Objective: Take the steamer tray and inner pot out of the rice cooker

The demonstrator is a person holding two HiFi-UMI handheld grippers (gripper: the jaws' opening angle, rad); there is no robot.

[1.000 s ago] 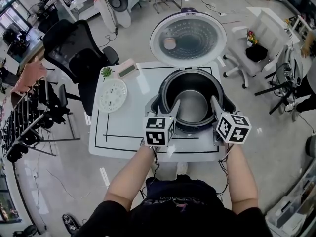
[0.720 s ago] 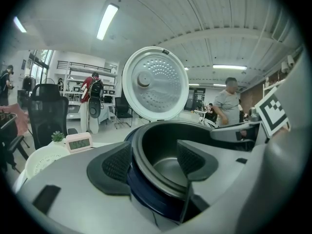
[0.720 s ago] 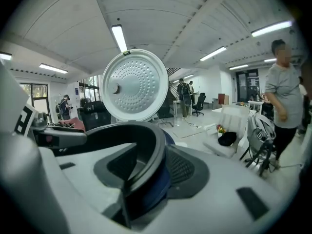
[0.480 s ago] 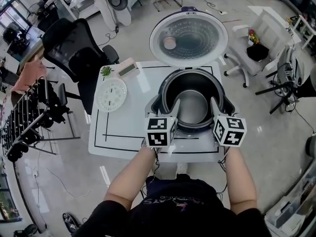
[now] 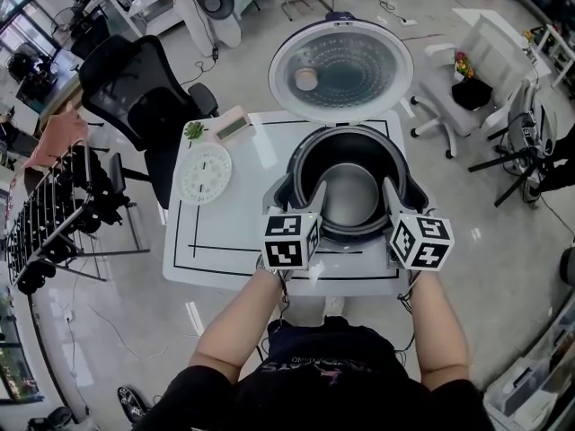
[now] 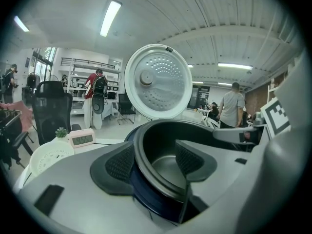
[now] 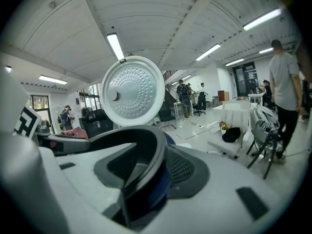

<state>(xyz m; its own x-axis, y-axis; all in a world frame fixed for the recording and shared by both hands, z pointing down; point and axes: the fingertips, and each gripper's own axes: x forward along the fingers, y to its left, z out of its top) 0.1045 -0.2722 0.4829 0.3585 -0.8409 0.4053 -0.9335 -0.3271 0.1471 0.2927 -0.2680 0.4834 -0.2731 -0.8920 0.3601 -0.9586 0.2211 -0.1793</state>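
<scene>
"Black inner pot (image 5: 350, 191) sits in the rice cooker (image 5: 280, 192); left gripper (image 5: 316, 194) straddles its near-left rim, jaws just closing, pads not yet pinching; right gripper (image 5: 389, 192) is clamped on the near-right rim."

"Then firm up the left, match the grip, and lift straight up — any tilt likely scrapes the cooker wall."

"Steamer tray (image 5: 205, 172) lies left of the cooker on the white table (image 5: 225, 241); lid (image 5: 341, 68) stands open behind it — office chair (image 5: 135, 88) and pale floor beyond."

Quick tally, as counted: two tongs, left tongs (image 6: 153, 161) and right tongs (image 7: 151, 167). Between them are one rice cooker (image 5: 280, 192), one inner pot (image 5: 349, 196) and one lid (image 5: 341, 70). Left of them are one steamer tray (image 5: 206, 173), one clock (image 5: 234, 126) and one plant (image 5: 193, 131), all on one tabletop (image 5: 225, 241).
</scene>
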